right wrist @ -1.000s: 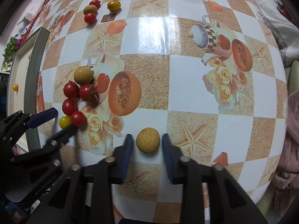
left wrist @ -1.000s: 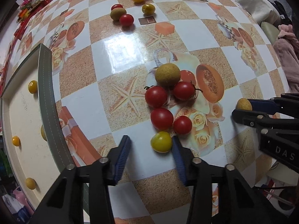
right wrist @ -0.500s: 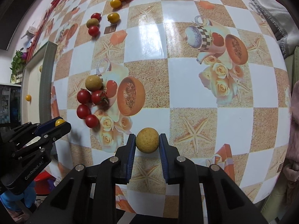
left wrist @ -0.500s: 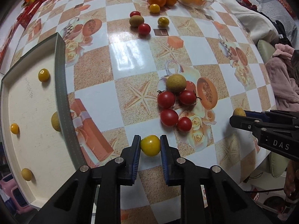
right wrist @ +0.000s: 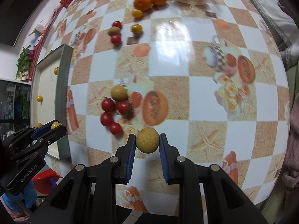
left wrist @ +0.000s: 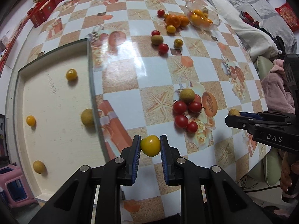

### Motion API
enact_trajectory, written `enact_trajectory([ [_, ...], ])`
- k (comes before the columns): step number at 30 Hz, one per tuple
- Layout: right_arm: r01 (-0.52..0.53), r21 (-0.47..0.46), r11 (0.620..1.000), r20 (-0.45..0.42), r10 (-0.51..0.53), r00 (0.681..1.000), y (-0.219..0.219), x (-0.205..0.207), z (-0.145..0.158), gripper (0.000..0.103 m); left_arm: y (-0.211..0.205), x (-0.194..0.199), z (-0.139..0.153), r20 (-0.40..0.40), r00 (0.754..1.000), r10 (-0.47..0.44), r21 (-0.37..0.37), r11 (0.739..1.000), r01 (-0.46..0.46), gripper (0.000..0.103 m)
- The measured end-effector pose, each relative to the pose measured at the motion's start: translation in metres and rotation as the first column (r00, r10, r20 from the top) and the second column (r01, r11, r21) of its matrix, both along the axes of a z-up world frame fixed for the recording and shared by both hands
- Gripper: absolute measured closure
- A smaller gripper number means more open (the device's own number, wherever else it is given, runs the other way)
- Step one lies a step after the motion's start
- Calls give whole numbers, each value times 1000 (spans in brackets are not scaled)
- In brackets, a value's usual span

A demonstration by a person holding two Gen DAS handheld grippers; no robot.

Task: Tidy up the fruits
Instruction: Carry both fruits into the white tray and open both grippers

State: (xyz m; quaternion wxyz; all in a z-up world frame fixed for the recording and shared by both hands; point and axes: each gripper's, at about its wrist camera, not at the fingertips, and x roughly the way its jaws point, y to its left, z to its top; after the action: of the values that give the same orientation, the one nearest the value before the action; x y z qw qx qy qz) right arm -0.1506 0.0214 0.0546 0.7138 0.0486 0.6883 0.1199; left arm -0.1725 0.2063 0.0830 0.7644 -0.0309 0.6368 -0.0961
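My left gripper [left wrist: 150, 145] is shut on a yellow tomato [left wrist: 150, 145] and holds it above the table's near edge, right of the tray [left wrist: 89, 78]. My right gripper [right wrist: 147, 143] is shut on a tan round fruit [right wrist: 147, 143], lifted off the table. The tray holds several yellow and tan fruits, such as one [left wrist: 71, 74] at the back. A cluster of red tomatoes [left wrist: 179, 107] with a tan fruit [left wrist: 187, 95] lies mid-table. The right gripper [left wrist: 233, 114] shows at the right of the left wrist view.
A glass bowl [left wrist: 202, 16] of orange fruit stands at the far side, with tangerines [left wrist: 172, 20] and loose small fruits [left wrist: 157, 39] beside it. Red boxes [left wrist: 43, 13] line the far left. A bed and pink cloth [left wrist: 276, 91] lie right of the table.
Both grippers closed on their fruits and lifted them off the table. Both views pulled back and up, so more of the table and tray shows.
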Motion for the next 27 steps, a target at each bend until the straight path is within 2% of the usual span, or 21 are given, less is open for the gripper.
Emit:
enact_trajectory([
  [9, -109, 12, 994, 33, 108, 994, 56, 21, 13, 76, 49, -8, 8, 30, 993, 112, 3, 994, -112, 81],
  [16, -222, 22, 975, 57, 220, 974, 114, 34, 20, 76, 90, -18, 3, 29, 978, 207, 15, 978, -208, 81],
  [27, -363, 49, 931, 66, 359, 931, 206, 55, 18, 76, 142, -31, -29, -6, 951, 310, 76, 948, -309, 81],
])
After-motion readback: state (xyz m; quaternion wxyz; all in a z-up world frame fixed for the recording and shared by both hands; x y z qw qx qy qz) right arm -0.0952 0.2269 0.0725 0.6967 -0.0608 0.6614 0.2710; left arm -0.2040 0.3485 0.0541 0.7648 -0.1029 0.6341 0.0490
